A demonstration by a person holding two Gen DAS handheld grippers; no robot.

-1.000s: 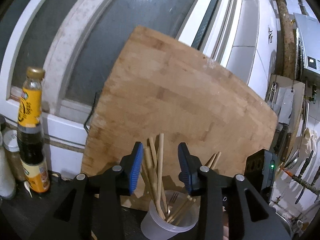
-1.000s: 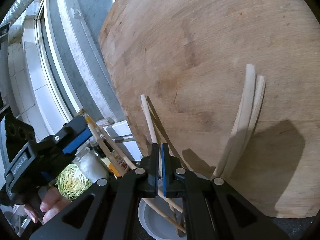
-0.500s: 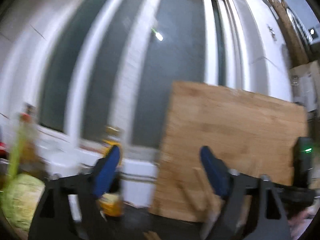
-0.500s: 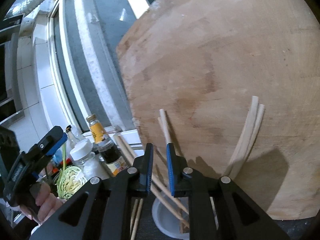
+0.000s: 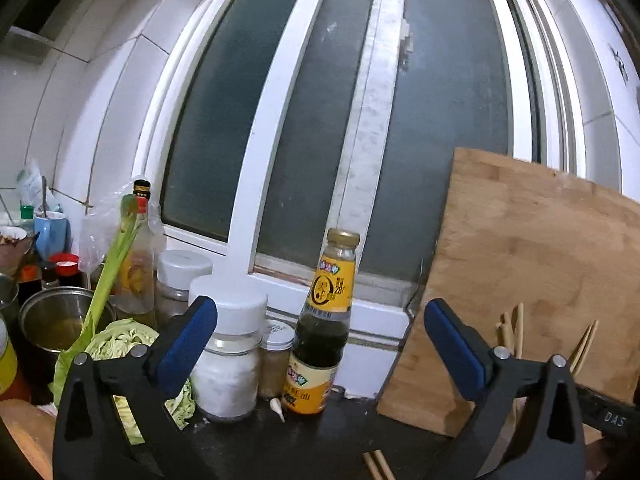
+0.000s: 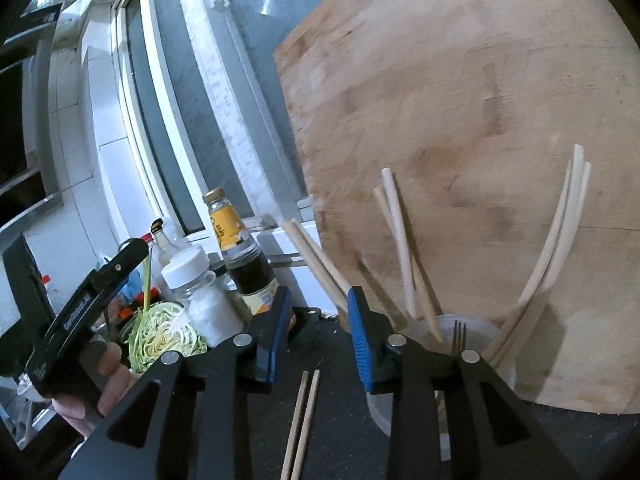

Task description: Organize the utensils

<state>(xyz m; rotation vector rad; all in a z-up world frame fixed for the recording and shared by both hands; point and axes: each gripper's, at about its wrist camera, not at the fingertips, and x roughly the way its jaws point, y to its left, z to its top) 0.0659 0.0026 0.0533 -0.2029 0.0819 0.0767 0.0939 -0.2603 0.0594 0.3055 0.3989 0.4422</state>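
Both grippers empty, right gripper [image 6: 316,336] and left gripper [image 5: 320,344] spread wide; loose chopstick pair [image 6: 302,420] flat on counter [image 6: 340,440], likely next into cup [image 6: 476,332].

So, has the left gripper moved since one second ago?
Yes. The left gripper swung left, away from the cutting board, and now faces the sauce bottle, its jaws wider open.

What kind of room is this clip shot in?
Most likely a home kitchen counter by a window: sauce bottle, cut cabbage, a cutting board leaning behind a cup of chopsticks.
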